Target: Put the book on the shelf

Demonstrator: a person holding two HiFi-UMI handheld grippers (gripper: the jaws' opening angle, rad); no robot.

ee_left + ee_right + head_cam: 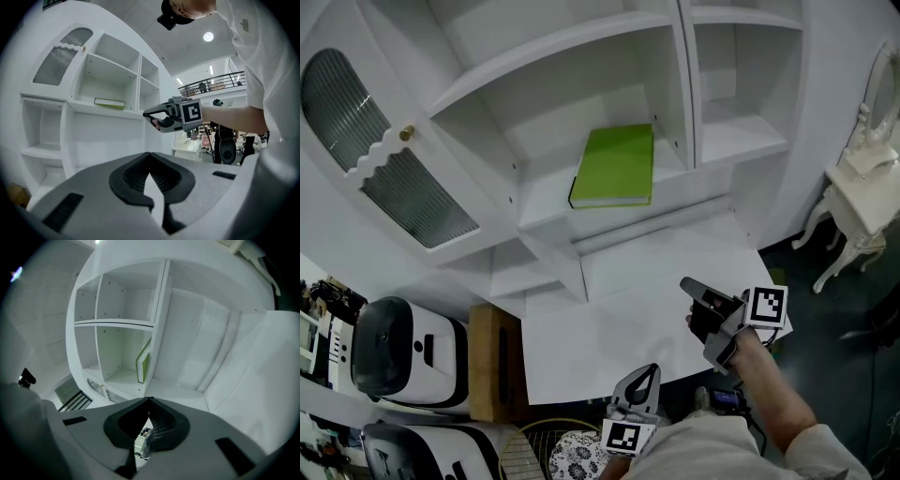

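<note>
A green book (614, 167) lies flat on the middle shelf of the white cabinet (534, 202), with nothing holding it. In the left gripper view the book (109, 102) shows edge-on, and in the right gripper view the book (143, 365) sits beside a shelf divider. My right gripper (687, 284) hovers over the white desk top, well short of the shelf, jaws shut and empty; its tips meet in its own view (150, 399). My left gripper (651, 369) stays low by the desk's near edge, shut on nothing (150, 153). The right gripper (147, 114) also appears in the left gripper view.
The white desk top (619, 328) spreads below the shelves. An open glass cabinet door (380, 150) hangs at the left. Two white machines (403, 352) and a wooden box (492, 361) stand at lower left. A white dressing table (862, 197) stands at the right.
</note>
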